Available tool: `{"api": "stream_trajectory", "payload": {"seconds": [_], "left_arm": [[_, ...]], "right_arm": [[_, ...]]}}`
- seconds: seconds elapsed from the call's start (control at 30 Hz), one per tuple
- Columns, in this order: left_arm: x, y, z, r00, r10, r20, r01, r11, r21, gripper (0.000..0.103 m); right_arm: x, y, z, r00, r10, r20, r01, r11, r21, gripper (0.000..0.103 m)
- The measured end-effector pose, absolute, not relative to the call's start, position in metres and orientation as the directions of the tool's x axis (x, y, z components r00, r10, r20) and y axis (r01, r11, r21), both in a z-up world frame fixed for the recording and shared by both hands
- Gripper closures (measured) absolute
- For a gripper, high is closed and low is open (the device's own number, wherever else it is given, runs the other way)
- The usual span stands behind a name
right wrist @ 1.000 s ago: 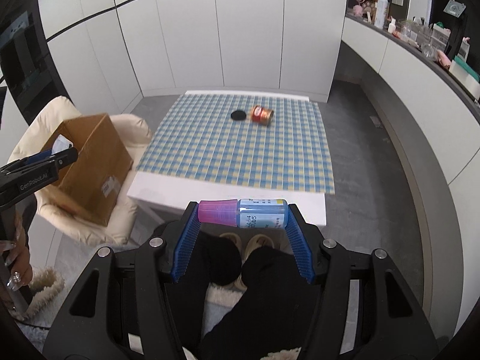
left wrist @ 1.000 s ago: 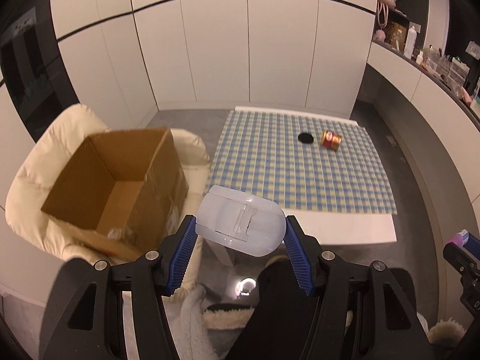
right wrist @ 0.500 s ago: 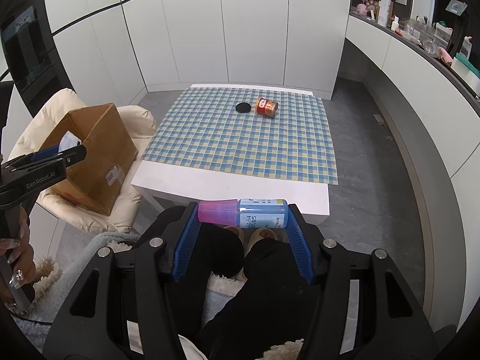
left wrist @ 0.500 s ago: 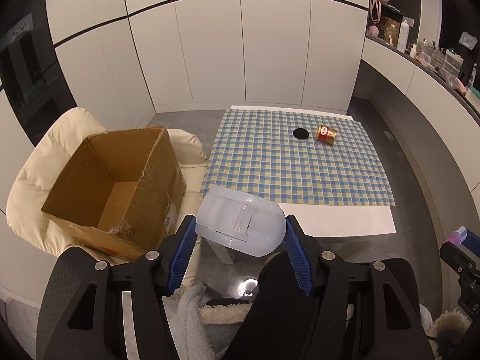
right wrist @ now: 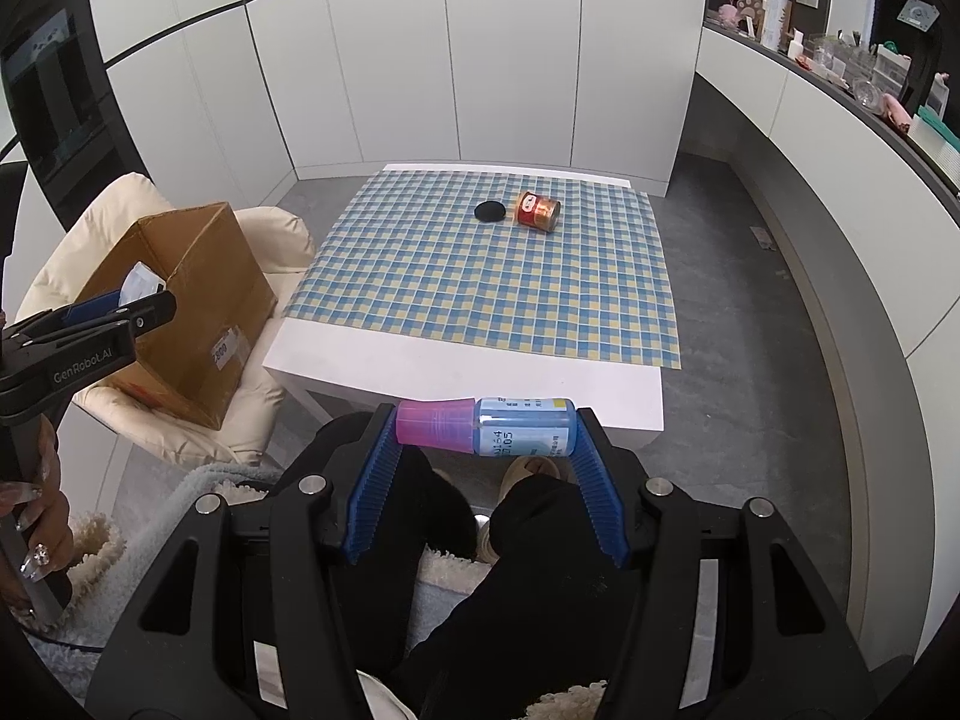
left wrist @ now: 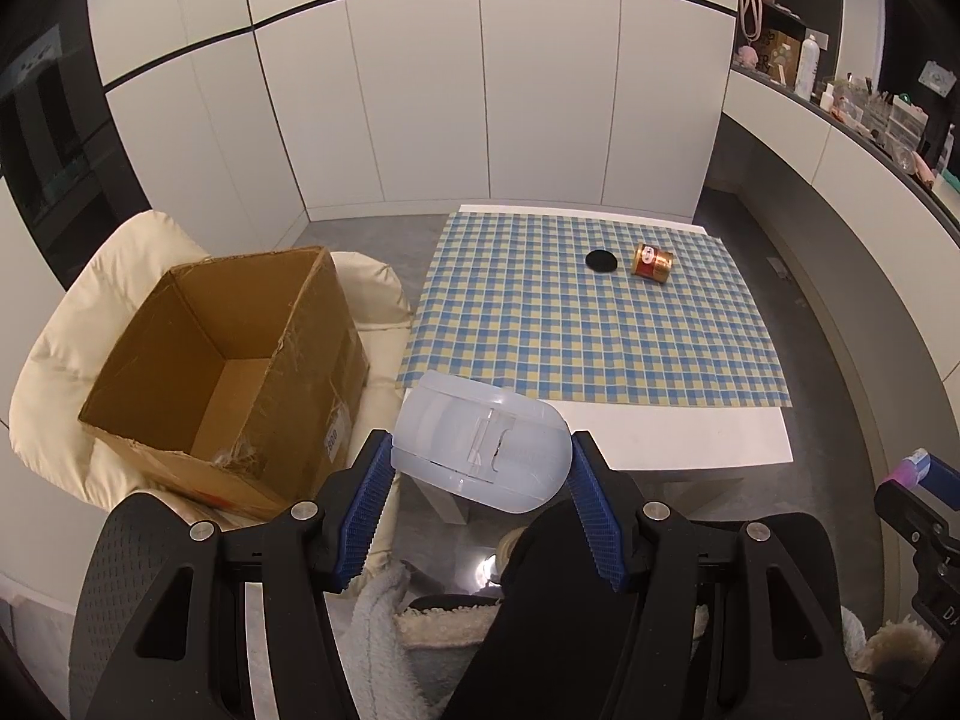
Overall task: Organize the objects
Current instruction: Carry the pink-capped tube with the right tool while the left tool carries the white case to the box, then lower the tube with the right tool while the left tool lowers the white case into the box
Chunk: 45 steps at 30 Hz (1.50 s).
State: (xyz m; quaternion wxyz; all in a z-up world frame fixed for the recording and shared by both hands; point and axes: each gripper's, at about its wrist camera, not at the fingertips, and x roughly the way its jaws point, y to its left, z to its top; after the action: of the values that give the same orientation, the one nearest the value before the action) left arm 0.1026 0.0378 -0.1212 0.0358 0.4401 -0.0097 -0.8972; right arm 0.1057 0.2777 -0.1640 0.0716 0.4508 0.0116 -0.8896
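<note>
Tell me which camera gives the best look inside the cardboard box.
The left wrist view: the cardboard box faces it with its open top, showing the inner walls and bare floor. The right wrist view shows mainly the box's outer side and labelled end, with the left gripper partly in front.

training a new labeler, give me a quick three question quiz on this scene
1. True or false: the cardboard box sits on the checked tablecloth.
2. What does the left gripper hold? A) clear plastic container B) a mug C) a sponge
3. Name the thing beside the black disc on the cloth.

Key: 1 false, it rests on the cream chair. 2 A. 3 the tipped red and gold can.
</note>
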Motion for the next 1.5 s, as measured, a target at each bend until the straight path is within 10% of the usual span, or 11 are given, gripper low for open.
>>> {"api": "stream_trajectory", "payload": {"seconds": [1.5], "left_arm": [[0.194,-0.155,-0.125,-0.485,-0.341,-0.805,0.555,-0.832,0.018,0.044]], "right_arm": [[0.077,0.065,-0.188,-0.413,-0.382,-0.827,0.631,-0.775,0.043,0.043]]}}
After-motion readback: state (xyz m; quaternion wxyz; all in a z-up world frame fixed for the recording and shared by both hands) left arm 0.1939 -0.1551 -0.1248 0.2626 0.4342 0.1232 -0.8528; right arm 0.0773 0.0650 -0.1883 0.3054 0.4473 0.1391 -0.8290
